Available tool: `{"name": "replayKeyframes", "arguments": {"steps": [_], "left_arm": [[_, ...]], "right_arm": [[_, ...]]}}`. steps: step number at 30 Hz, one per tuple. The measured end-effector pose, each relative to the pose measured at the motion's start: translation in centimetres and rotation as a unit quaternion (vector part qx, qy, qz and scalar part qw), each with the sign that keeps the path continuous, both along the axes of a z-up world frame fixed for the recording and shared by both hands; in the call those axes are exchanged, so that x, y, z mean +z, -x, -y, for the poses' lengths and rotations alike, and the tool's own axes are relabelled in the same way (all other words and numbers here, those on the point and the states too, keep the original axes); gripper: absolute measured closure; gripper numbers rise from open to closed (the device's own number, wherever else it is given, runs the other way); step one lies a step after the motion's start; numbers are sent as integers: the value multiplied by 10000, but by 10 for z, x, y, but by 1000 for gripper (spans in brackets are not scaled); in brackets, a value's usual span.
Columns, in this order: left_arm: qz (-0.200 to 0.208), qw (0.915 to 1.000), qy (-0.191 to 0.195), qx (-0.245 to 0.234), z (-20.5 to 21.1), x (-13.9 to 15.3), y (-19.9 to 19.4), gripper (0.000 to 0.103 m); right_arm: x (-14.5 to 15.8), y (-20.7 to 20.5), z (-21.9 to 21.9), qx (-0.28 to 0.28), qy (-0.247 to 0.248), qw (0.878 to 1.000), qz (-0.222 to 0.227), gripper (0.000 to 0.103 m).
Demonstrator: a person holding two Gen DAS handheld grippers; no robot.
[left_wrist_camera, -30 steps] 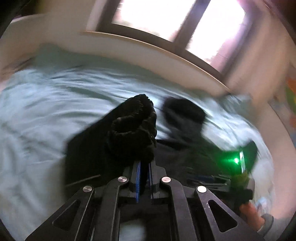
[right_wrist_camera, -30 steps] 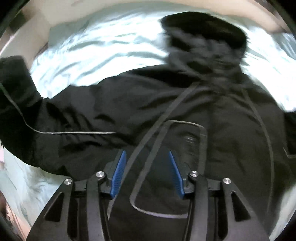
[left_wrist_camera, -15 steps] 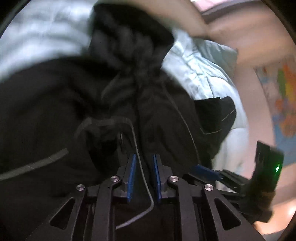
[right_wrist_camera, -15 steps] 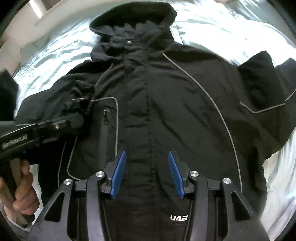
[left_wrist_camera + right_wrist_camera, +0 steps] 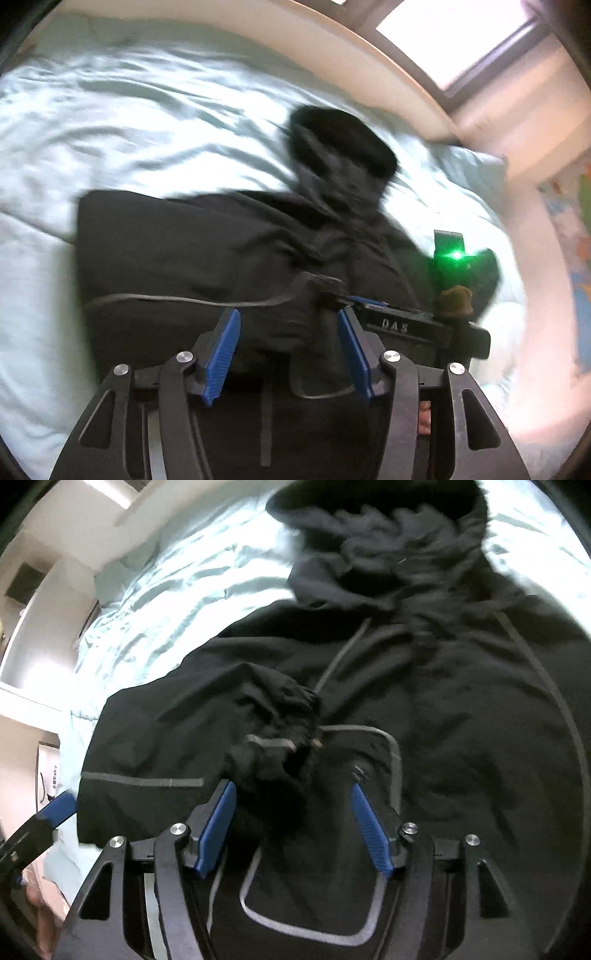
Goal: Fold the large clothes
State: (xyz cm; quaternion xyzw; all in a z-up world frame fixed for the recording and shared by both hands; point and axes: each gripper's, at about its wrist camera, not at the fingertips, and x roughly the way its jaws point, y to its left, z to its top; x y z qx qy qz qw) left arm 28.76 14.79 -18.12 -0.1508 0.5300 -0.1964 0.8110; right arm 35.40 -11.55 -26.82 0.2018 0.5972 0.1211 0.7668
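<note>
At the bottom of the left wrist view, our left tool (image 5: 288, 334) stands with its blue pads parted and its jaws opening, black cloth lying loose between them but not pinched. In the right wrist view our right tool (image 5: 291, 819) is likewise half wide and opening; the bunched sleeve cuff (image 5: 277, 738) sits just above its left pad, released rather than gripped, as far as we can tell through the blur. Beyond both tools the black hooded jacket (image 5: 207, 251) lies face up on the pale green bed (image 5: 129, 122), its left sleeve folded in across the chest. The jacket's long axis runs from the hem under our tools up the frame to the hood (image 5: 384, 528) at the top. The right tool also shows at lower right of the left view (image 5: 406, 325), over the jacket's other side, where a sleeve (image 5: 487, 273) sticks out past the body. We judge that sleeve comes next, and the right hand is nearer.
</note>
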Motion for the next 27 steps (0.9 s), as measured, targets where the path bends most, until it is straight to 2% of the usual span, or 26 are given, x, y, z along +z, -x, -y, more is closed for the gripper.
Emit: {"name": "replayKeyframes", "arguments": {"steps": [1,2,4,9,12,15,18,21,24,27], "left_arm": [[5,9999,-130,107,-9,1,-1,47],[-1,9996,-228,181,-13,0,-3,47],[-1,9984,-442,363,-22,-1,-7,47],[217,9949,-859,475,-15,-1,-14,47],[258,9951,-882,354,3,-6,-19,47],[268,9964,-793,161,25,-13,-25,47],[209,9973,-697,-98,52,-28,-32,47],[-97,9956,-861,-360,86,-65,-46,47],[-537,9886,-1332,-458,110,-113,-60,47],[-559,9855,-1558,-385,119,-135,-66,47]], "right_arm": [[-9,-8,-6,38,-49,9999,-91,34],[-17,-15,-11,69,-143,9997,-191,40],[-24,-20,-17,271,-445,9984,-200,74],[30,5,-7,487,161,9959,750,77],[66,22,36,194,436,9929,1086,77],[96,43,94,-259,936,9860,1353,77],[104,60,153,-739,1536,9758,1372,77],[78,67,204,-1109,1842,9715,993,77],[22,63,229,-1154,2016,9719,386,76],[-36,61,246,-1275,1690,9770,-260,75]]}}
